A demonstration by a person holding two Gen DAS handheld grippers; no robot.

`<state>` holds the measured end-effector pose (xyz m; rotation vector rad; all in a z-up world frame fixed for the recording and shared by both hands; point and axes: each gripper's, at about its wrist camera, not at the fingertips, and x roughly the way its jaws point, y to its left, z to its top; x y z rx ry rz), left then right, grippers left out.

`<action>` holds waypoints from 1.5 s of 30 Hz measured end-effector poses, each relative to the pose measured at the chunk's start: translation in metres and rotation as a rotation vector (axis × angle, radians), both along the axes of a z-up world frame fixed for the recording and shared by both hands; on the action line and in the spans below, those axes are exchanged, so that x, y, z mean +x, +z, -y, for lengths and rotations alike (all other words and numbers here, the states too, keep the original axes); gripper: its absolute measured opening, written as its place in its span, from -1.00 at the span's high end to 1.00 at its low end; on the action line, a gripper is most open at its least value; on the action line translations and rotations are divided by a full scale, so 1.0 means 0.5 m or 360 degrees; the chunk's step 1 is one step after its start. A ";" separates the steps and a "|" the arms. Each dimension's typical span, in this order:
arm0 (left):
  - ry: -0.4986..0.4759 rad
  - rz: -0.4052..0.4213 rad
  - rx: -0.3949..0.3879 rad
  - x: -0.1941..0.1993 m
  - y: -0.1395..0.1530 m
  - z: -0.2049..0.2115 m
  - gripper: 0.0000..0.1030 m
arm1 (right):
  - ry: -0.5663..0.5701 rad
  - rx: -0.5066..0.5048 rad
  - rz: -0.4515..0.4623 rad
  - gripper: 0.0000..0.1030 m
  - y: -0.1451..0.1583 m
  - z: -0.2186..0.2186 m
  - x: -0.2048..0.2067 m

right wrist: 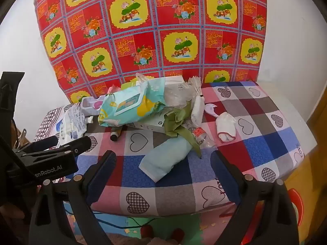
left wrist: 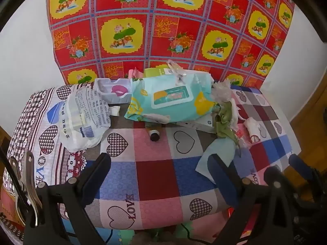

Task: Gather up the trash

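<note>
Trash lies in a heap ahead of both grippers on the patchwork table [left wrist: 155,175]: a wet-wipe pack [left wrist: 171,100], a white plastic bag [left wrist: 81,118], a pale blue tissue [right wrist: 169,159] nearest the right gripper [right wrist: 163,163]. The left gripper [left wrist: 159,163] and right one both hover wide and hold nothing. Judging by this, 0 pieces look collected; no bin shows.

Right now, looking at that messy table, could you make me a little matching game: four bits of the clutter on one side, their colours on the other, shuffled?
Things:
1. wet-wipes pack
2. crumpled ribbon
3. printed plastic bag
4. small bottle

Colours:
A. olive green
B. dark brown
C. mint with yellow patches
D. white with blue print

Pairs: 1-C, 2-A, 3-D, 4-B
</note>
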<state>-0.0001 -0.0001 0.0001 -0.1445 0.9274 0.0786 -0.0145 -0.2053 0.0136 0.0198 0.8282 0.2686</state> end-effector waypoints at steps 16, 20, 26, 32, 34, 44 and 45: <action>-0.0001 0.0008 -0.0007 0.000 0.000 -0.001 -0.90 | -0.0001 0.0005 0.0001 -0.86 0.001 0.000 -0.005; 0.0001 0.0009 -0.0005 0.000 0.000 0.000 -0.90 | -0.0001 0.0004 0.0002 -0.86 0.001 0.000 -0.006; 0.0000 0.0009 -0.0005 0.000 0.000 0.000 -0.90 | 0.0000 0.0005 0.0003 -0.86 0.001 0.000 -0.008; 0.0000 0.0010 -0.0006 -0.001 0.000 0.000 -0.90 | -0.0001 0.0009 0.0003 -0.86 0.002 -0.001 -0.009; 0.0001 0.0011 -0.0006 -0.001 0.000 -0.001 -0.90 | -0.0004 0.0006 0.0003 -0.86 0.002 -0.002 -0.010; 0.0001 0.0011 -0.0006 -0.001 0.000 -0.001 -0.90 | -0.0001 0.0007 0.0004 -0.86 0.001 -0.008 -0.011; 0.0000 0.0011 -0.0006 -0.001 0.000 -0.001 -0.90 | -0.0001 0.0008 0.0004 -0.86 0.001 -0.008 -0.012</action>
